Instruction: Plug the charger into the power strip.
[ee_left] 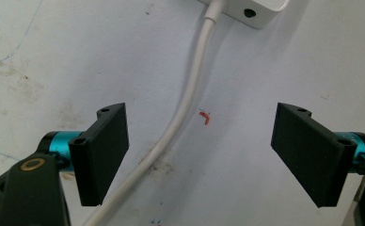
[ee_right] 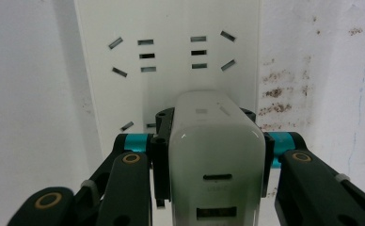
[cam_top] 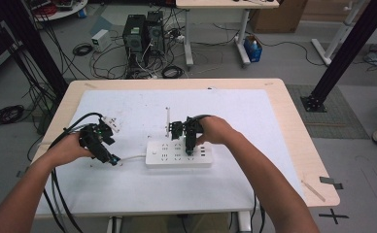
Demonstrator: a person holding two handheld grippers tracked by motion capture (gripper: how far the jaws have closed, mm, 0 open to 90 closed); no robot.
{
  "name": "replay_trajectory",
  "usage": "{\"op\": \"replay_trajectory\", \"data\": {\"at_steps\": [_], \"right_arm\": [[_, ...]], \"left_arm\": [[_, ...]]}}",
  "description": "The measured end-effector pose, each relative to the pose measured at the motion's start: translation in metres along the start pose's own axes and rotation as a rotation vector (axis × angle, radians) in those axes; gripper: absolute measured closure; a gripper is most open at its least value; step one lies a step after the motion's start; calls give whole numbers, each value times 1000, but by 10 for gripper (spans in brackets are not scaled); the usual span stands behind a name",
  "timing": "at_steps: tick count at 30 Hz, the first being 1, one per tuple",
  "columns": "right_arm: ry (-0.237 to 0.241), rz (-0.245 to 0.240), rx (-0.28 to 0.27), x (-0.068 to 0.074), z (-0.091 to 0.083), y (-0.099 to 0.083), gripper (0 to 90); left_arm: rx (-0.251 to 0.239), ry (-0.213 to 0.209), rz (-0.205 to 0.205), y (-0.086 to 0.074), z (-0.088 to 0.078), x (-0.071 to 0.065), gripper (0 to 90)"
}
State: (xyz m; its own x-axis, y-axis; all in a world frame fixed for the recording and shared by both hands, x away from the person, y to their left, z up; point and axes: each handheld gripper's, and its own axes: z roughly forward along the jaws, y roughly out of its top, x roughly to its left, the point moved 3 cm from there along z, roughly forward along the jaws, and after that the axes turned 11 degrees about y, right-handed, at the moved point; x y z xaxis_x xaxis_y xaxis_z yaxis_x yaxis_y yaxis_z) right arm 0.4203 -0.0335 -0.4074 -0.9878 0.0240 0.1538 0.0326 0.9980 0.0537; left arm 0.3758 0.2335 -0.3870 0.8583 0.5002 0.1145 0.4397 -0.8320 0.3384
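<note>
The right tool (ee_right: 213,155) is clamped on a white charger block (ee_right: 216,160), one jaw on each flank, USB ports facing the camera. It's held right over the white power strip (cam_top: 177,154), which lies across the middle of the bench (cam_top: 274,97). In the right gripper view the strip's sockets (ee_right: 171,54) sit at 12 o'clock from the charger, all empty as far as can be seen. Whether the prongs are already in a socket is hidden under the charger body, so can't tell. Looks like the plugging-in step is in hand, not clearly finished.

The left tool (ee_left: 199,155) has its jaws standing apart with nothing gripped; the strip's white cord (ee_left: 190,94) runs between them on the bench, untouched. In the high view that tool sits at 9 o'clock from the strip, near the cord end.

Still left, by the looks: seat the charger fully, let go.
</note>
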Motion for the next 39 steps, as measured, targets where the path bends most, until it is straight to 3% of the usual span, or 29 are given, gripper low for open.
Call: {"op": "replay_trajectory", "data": {"at_steps": [6, 7, 11, 12, 14, 15, 17, 18, 19, 21, 22, 23, 24, 25, 26, 29, 31, 32, 33, 34, 35, 38, 39], "right_arm": [[-5, -6, 0, 0, 0, 0, 605], [-11, 14, 10, 0, 0, -1, 549], [-21, 34, 4, -2, 0, -3, 463], [-37, 42, -26, -1, -4, -4, 382], [-38, 32, -38, -2, -6, -5, 355], [-34, 62, -72, -2, -13, -6, 295], [-32, 68, -92, -2, -18, -7, 254], [-17, 101, -147, -2, -27, -11, 221], [-17, 101, -147, -2, -27, -11, 221], [7, 125, -215, -2, -40, -16, 178], [-21, 131, -252, 1, -46, -19, 121], [-42, 141, -284, 2, -51, -21, 120], [-69, 162, -327, 4, -59, -25, 120], [-88, 143, -417, 7, -74, -36, 120], [-88, 143, -417, 7, -74, -36, 120], [-152, 180, -496, 12, -94, -57, 120], [-173, 209, -520, 15, -103, -73, 120], [-194, 257, -530, 18, -109, -92, 120], [-194, 257, -530, 18, -109, -92, 120], [-184, 270, -531, 22, -110, -106, 120], [-184, 270, -531, 22, -110, -106, 120], [-201, 301, -522, 30, -107, -134, 119], [-201, 301, -522, 30, -107, -134, 119]], "left_arm": [[3, 1, -2, -2, 0, 2, 197], [0, 1, -5, -2, 0, 2, 197], [-4, 2, -4, -1, 0, 2, 197], [-3, 2, -4, -1, 0, 2, 197], [-12, 0, -20, -1, 0, 2, 197], [-14, 1, -19, -1, -1, 3, 197], [-17, 9, -20, -1, -2, 4, 197], [-22, 12, -27, -1, -3, 4, 197], [-30, 9, -31, 0, -4, 4, 197], [-30, 15, -22, 0, -6, 4, 197], [-27, 15, -20, 0, -7, 4, 197], [-30, 16, -20, 1, -7, 4, 197], [-34, 18, -24, 1, -8, 3, 197], [-36, 18, -22, 2, -8, 4, 197], [-26, 22, -10, 2, -10, 5, 197], [-39, 26, -23, 4, -12, 5, 197], [-35, 33, -10, 5, -14, 6, 197], [-40, 30, -19, 6, -14, 5, 197], [-43, 32, -21, 6, -15, 5, 197], [-42, 34, -22, 6, -15, 5, 197], [-39, 37, -21, 6, -15, 6, 197], [-35, 36, -22, 6, -16, 6, 197], [-32, 39, -12, 6, -17, 6, 197]]}}
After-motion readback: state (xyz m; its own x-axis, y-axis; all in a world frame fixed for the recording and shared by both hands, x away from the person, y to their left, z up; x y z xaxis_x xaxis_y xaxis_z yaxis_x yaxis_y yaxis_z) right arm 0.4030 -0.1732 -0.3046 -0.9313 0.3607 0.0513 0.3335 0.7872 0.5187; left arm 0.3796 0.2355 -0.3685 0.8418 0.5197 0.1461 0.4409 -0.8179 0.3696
